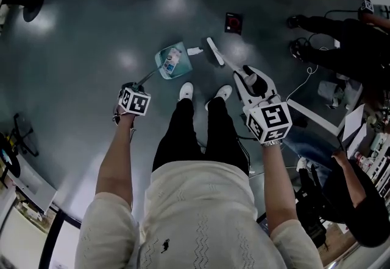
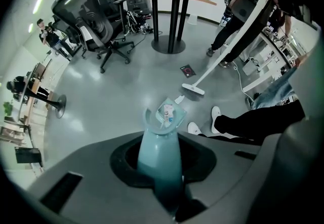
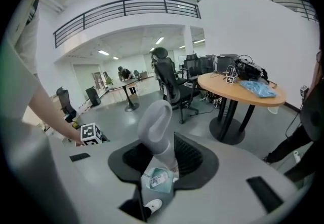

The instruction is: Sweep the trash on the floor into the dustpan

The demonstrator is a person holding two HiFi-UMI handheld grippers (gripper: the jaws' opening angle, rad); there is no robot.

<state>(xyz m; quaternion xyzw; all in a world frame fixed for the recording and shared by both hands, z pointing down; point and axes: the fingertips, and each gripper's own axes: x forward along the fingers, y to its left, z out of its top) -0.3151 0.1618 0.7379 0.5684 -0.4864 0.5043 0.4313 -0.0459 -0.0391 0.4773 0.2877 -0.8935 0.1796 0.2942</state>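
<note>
Teal dustpan (image 1: 172,62) clamped in my left tongs (image 1: 135,92), broom (image 1: 214,52) in my right tongs (image 1: 250,78), I'd nudge that white scrap (image 1: 194,51) in gently.

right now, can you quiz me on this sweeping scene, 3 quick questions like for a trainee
1. True or false: the dustpan already has trash in it.
2. Multiple choice: the left gripper is shut on A) a chair leg, B) the dustpan handle, C) nothing.
3. Short answer: what lies between the dustpan and the broom head?

Key: 1 true; 2 B; 3 a white scrap.
</note>
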